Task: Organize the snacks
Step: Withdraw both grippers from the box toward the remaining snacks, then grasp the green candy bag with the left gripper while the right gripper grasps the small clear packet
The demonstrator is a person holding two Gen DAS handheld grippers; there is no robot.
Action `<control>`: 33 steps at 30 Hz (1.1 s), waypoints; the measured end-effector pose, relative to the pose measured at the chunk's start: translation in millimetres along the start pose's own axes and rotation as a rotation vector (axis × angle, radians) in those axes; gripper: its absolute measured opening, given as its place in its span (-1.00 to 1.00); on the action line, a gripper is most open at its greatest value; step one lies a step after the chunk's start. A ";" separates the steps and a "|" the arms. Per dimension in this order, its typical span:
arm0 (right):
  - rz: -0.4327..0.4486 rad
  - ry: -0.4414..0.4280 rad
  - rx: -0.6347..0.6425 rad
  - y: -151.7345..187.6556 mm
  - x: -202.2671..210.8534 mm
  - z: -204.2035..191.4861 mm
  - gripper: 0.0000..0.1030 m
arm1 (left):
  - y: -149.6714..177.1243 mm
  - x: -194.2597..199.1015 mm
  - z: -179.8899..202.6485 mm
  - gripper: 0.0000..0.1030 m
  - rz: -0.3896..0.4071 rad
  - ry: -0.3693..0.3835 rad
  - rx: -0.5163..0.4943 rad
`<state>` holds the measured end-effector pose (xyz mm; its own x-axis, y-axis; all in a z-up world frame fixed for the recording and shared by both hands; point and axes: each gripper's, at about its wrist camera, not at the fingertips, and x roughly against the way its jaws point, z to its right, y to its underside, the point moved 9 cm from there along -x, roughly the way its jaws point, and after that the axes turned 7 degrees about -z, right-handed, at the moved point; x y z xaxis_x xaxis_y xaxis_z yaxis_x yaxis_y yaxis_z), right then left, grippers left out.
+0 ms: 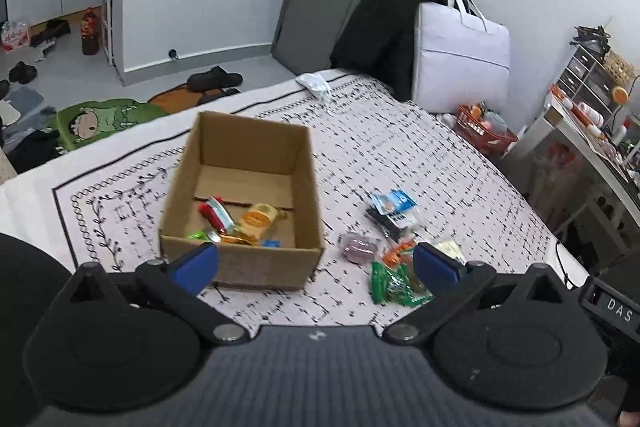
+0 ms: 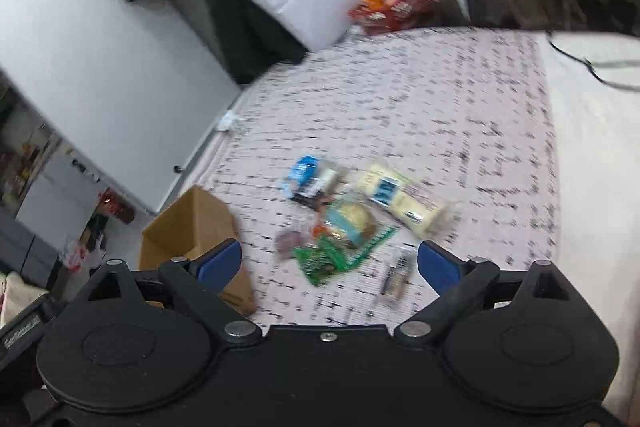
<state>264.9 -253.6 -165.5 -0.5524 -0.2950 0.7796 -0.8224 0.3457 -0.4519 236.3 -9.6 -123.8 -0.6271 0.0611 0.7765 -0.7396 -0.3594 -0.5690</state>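
Left wrist view, left to right: the left gripper (image 1: 316,263) hangs with its jaws spread wide and nothing between them. Beyond its left finger stands the box (image 1: 244,259), open-topped, on the bed (image 1: 400,155); several snacks already lie on its floor, among them a yellow pack (image 1: 259,219). To the right of the box, loose on the bed, lie a purple pack (image 1: 358,247), a green pack (image 1: 394,285) and, farther off, a blue pack (image 1: 394,203).

Right wrist view, left to right: the box shows at the left edge, partly behind a finger. The right gripper (image 2: 330,263) is likewise spread and empty, poised over the loose pile: green pack nearest, a pale yellow pack (image 2: 400,199) to the right, a slim dark pack (image 2: 396,275) near the right finger. This view is motion-blurred, so labels cannot be read.

Judged state: sorting is partly done; the pile remains outside the box.

Risks: the packs overlap, so a closing gripper may catch two at once or only a crinkled edge, which could slip free. The soft bed may yield under a downward press, and a finger brushing the light box could shift or tip it.
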 end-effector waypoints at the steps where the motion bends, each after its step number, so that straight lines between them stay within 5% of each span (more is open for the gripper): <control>1: -0.008 0.004 -0.023 0.8 -1.9 5.4 0.77 | 1.8 -1.0 3.3 1.00 -0.001 0.004 -0.001; 13: -0.081 0.015 -0.161 9.3 -27.9 31.8 0.39 | 18.8 -36.5 39.3 0.95 -0.051 0.039 -0.041; 33: -0.205 0.123 -0.245 20.5 -86.0 52.0 0.15 | 47.2 -136.2 60.2 0.69 -0.205 0.041 0.005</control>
<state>288.5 -267.5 -264.4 -0.3463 -0.2764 0.8965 -0.8491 0.4987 -0.1742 301.5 -91.0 -240.1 -0.4730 0.1715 0.8642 -0.8517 -0.3400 -0.3987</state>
